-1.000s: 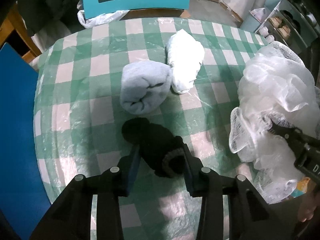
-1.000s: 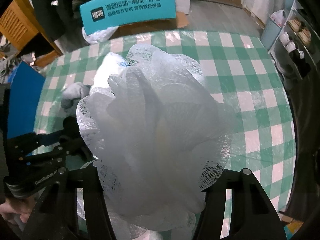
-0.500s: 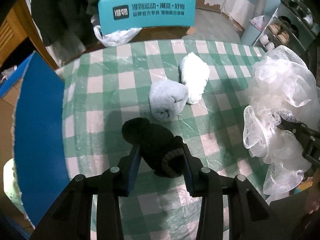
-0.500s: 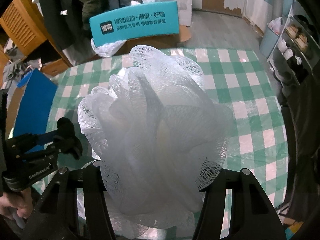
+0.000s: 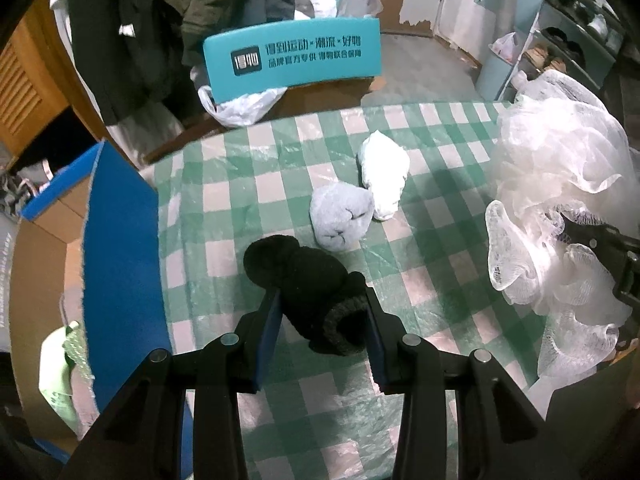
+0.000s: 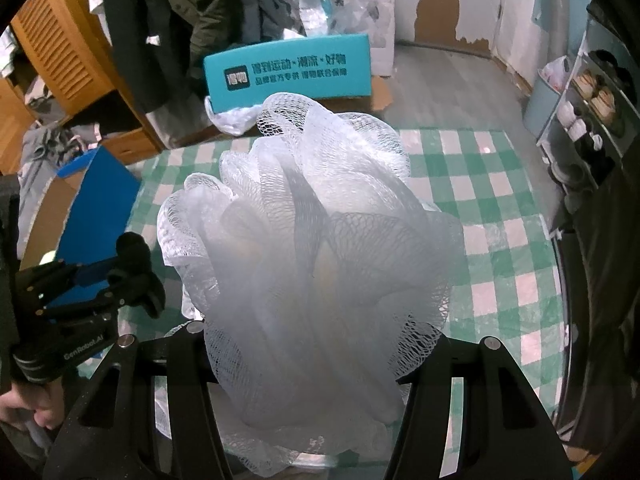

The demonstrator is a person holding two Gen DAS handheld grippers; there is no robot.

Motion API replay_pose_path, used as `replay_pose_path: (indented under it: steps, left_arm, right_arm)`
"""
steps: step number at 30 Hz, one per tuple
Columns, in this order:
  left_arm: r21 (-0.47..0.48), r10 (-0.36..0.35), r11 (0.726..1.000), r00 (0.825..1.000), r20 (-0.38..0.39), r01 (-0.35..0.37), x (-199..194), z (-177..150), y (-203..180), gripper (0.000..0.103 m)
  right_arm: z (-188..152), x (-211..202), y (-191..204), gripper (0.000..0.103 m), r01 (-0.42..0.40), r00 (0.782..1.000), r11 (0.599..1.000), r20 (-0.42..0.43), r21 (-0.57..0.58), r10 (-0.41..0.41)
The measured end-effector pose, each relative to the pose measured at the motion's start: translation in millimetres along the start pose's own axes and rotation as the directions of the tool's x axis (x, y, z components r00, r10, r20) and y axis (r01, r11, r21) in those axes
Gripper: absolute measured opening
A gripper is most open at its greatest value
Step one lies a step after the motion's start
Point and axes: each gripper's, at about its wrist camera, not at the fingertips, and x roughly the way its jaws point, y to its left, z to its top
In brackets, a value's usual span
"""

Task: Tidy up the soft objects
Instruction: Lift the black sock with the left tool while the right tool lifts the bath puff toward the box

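Note:
My left gripper (image 5: 322, 312) is shut on a rolled black sock (image 5: 304, 280) and holds it in the air above the green-checked table (image 5: 248, 184). My right gripper (image 6: 308, 360) is shut on a big white mesh bath sponge (image 6: 312, 264), also lifted off the table; the sponge hides the fingertips. On the cloth lie a pale blue rolled sock (image 5: 342, 218) and a white rolled sock (image 5: 384, 178), touching each other. In the right wrist view the left gripper with its black sock (image 6: 134, 268) shows at the left, and the sponge (image 5: 560, 216) shows at the right of the left wrist view.
An open cardboard box with a blue flap (image 5: 120, 264) stands at the table's left edge. A teal box with white lettering (image 5: 292, 58) and a white plastic bag (image 5: 240, 104) sit beyond the far edge. Shelves (image 6: 584, 112) stand at the right.
Both grippers have risen with their loads; the table and the two lying socks look smaller and farther away. More of the blue-flapped box and the room behind has come into view.

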Motion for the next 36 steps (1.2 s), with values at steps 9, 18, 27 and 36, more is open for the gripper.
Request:
replay_pose_path:
  steps: [9,18,27,36]
  left_arm:
    - [0.003,0.020,1.000,0.999,0.037,-0.020,-19,0,8,0.040]
    - [-0.023,0.036,0.999,0.996,0.075,-0.035,-40,0,25,0.040]
    - [-0.051,0.062,0.997,0.993,0.099,-0.057,-53,-4,45,0.040]
    - [-0.076,0.087,0.994,0.988,0.124,-0.078,-69,-10,65,0.040]
  right_arm:
    - [8,-14,17,0.056,-0.017,0.999,0.999,0.036,-0.043,0.018]
    - [15,-20,39,0.056,-0.045,0.997,0.995,0.057,-0.084,0.050]
    - [24,-28,62,0.056,-0.083,0.993,0.989,0.075,-0.120,0.092]
    - [35,-32,91,0.056,-0.117,0.988,0.980,0.085,-0.163,0.132]
